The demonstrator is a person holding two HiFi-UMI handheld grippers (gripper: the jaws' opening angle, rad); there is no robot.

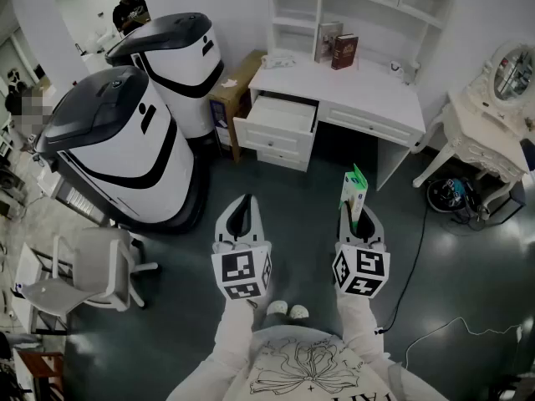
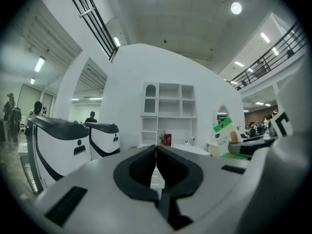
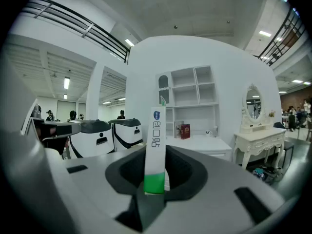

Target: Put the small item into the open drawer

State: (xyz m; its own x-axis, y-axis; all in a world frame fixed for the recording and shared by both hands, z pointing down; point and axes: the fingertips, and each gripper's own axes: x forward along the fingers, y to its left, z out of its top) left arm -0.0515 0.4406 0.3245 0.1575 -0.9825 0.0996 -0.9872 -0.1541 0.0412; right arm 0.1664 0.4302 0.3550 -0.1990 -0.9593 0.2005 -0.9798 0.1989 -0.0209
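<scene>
My right gripper [image 1: 356, 210] is shut on a small green-and-white box [image 1: 354, 192], which stands upright between its jaws; in the right gripper view the box [image 3: 156, 145] rises from the pads. My left gripper [image 1: 242, 215] is shut and holds nothing, its pads [image 2: 156, 165] touching. Ahead stands a white desk [image 1: 368, 90] whose left drawer [image 1: 280, 124] is pulled open. Both grippers hang over the dark floor, well short of the drawer.
Two large white-and-black machines [image 1: 125, 140] stand at the left. A white chair [image 1: 92, 270] is at the lower left, a white vanity table [image 1: 485, 132] at the right. Books [image 1: 336, 48] stand on the desk. A cable [image 1: 418, 249] runs across the floor at right.
</scene>
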